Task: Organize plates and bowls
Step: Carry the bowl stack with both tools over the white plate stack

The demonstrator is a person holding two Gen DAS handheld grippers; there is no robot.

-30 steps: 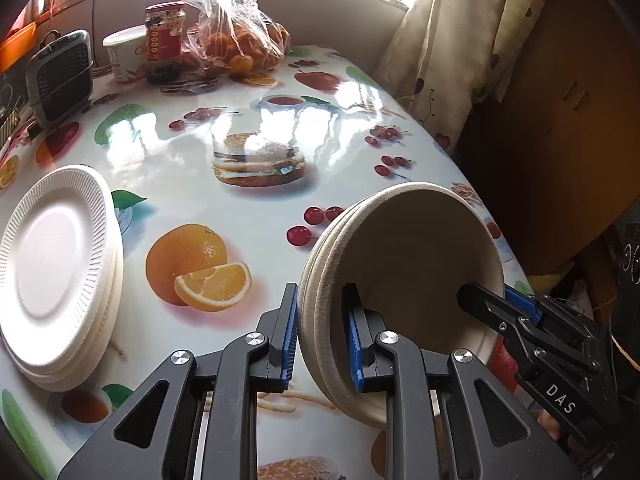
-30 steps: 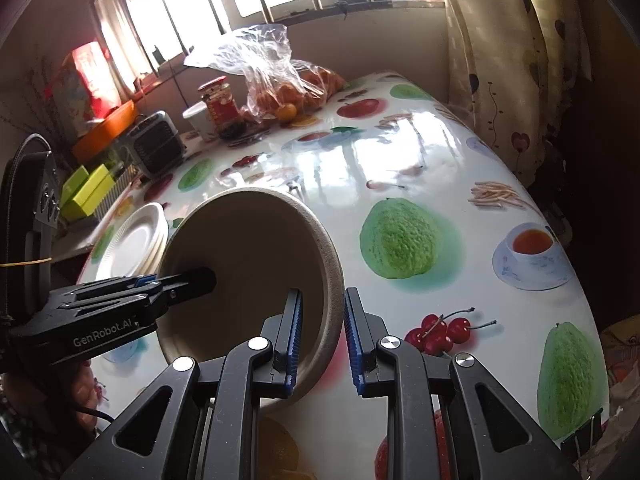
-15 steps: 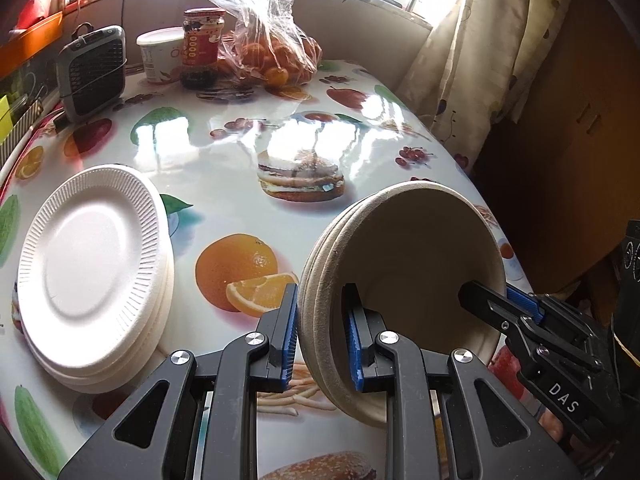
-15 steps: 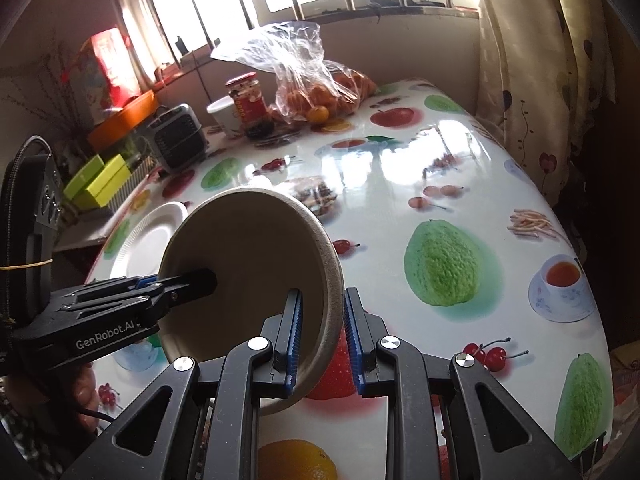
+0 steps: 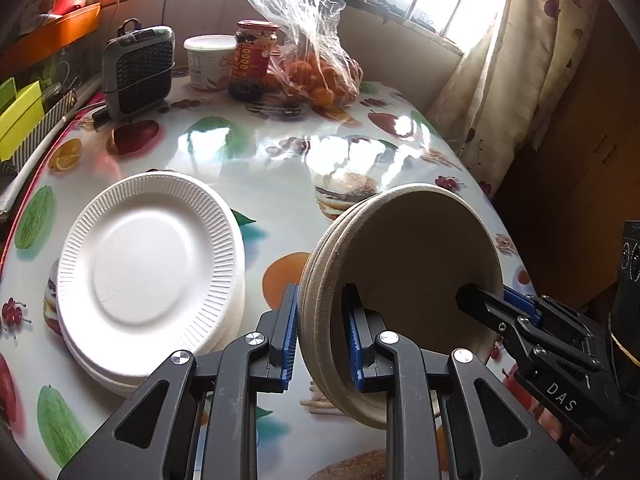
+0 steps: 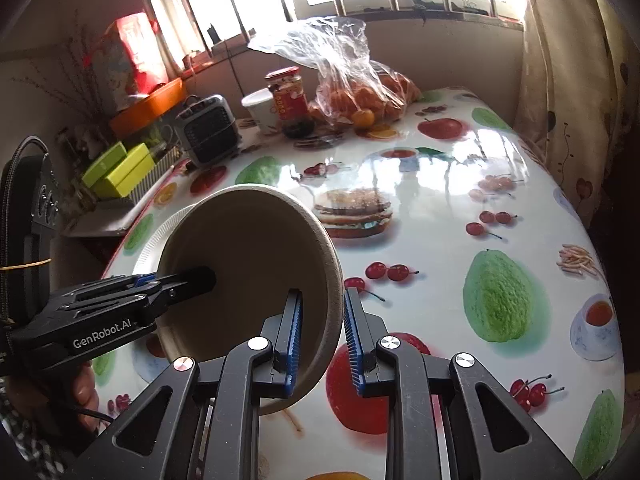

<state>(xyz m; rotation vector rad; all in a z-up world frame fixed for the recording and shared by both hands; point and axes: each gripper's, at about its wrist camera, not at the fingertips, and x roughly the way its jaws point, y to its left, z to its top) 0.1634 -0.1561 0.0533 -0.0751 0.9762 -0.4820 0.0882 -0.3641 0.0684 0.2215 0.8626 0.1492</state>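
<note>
Your bowl stack (image 5: 404, 280) hangs tilted over the table (image 5: 280, 168), plate stack (image 5: 148, 276) at its 9 o'clock; heater (image 5: 138, 72), tub (image 5: 208, 62), jar (image 5: 254, 60), fruit bag (image 5: 316, 60) at 12.

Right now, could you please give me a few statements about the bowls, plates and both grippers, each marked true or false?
1. The left hand-held gripper is clamped on the rim of the brown bowls. True.
2. The right hand-held gripper hangs open, away from the bowls. False: it grips the opposite rim.
3. The white plates sit in a stack on the table. True.
4. The bowls lie flat on the plates. False: they are held tilted, beside the stack.
5. The bag of oranges sits at the far end. True.
</note>
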